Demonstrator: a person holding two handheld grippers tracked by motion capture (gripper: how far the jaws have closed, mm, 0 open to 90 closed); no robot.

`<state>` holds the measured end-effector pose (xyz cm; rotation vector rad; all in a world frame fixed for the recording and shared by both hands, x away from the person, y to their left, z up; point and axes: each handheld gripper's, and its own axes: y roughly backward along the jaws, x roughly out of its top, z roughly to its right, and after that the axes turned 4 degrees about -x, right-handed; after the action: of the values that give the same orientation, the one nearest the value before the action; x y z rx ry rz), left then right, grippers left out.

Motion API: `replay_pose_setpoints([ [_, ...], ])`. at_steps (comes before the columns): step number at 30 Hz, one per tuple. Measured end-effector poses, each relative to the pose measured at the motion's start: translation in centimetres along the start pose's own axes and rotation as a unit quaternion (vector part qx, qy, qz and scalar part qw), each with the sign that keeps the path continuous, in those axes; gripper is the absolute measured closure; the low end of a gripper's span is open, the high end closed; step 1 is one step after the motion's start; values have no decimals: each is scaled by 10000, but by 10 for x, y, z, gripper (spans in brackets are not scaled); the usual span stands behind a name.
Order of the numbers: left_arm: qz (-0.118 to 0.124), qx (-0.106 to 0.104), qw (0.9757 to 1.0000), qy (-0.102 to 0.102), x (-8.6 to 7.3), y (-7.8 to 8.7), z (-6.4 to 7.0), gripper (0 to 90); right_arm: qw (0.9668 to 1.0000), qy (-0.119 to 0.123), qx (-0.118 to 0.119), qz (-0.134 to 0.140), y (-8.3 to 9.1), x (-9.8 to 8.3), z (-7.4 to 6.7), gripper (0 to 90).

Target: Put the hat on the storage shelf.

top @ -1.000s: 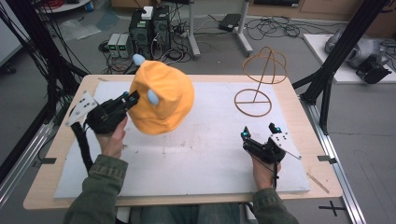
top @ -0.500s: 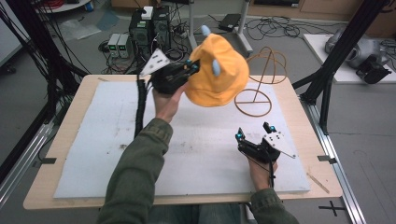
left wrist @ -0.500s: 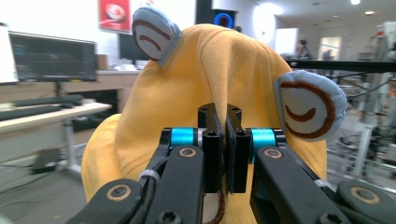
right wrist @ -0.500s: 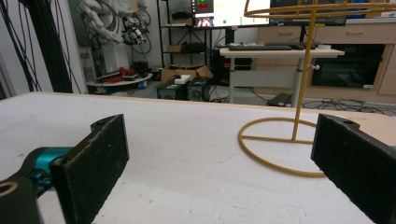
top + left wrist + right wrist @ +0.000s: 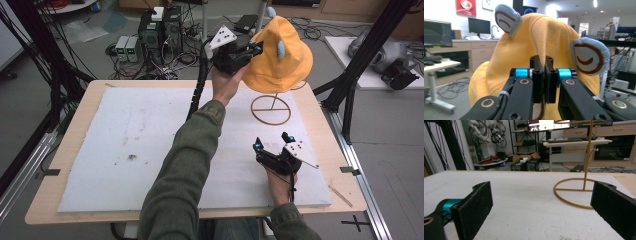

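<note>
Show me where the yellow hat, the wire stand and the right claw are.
yellow hat (image 5: 280, 60), high view, on its crown.
wire stand (image 5: 570, 199), right gripper view, on its base ring.
right claw (image 5: 272, 141), high view, midway between its fingertips.

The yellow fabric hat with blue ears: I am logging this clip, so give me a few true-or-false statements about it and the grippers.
1. The left gripper is clamped on the yellow fabric hat with blue ears. True.
2. The hat lies flat on the white mat. False: it is held up over the thin wire hat stand.
3. The right gripper is open and holds nothing. True.
4. The right gripper grips the stand. False: it rests apart from it, on the mat.
</note>
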<state>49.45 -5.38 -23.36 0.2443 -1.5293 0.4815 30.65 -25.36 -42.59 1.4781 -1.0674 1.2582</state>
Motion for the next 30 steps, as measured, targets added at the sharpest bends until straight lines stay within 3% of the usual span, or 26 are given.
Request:
replay_pose_setpoints([
  [1, 0, 0, 10000, 0, 0, 0, 0, 872, 10000, 3, -13, 1, 0, 0, 0, 37],
  [8, -122, -68, 9999, 53, -7, -47, -4, 871, 9999, -85, -79, 49, 3, 2, 5, 37],
  [16, -334, -109, 9994, -14, -9, -72, -3, 871, 9999, -48, -150, 69, 4, 4, 11, 38],
  [24, -561, -80, 9984, -57, -10, -82, -4, 871, 9997, -122, -192, 89, 5, 6, 14, 38],
  [27, -824, 60, 9966, -58, -9, -86, -4, 871, 9997, -129, -170, 90, 5, 6, 14, 38],
  [30, -1245, 184, 9920, 10, -12, -90, -7, 871, 9997, -144, -154, 99, 6, 7, 13, 38],
])
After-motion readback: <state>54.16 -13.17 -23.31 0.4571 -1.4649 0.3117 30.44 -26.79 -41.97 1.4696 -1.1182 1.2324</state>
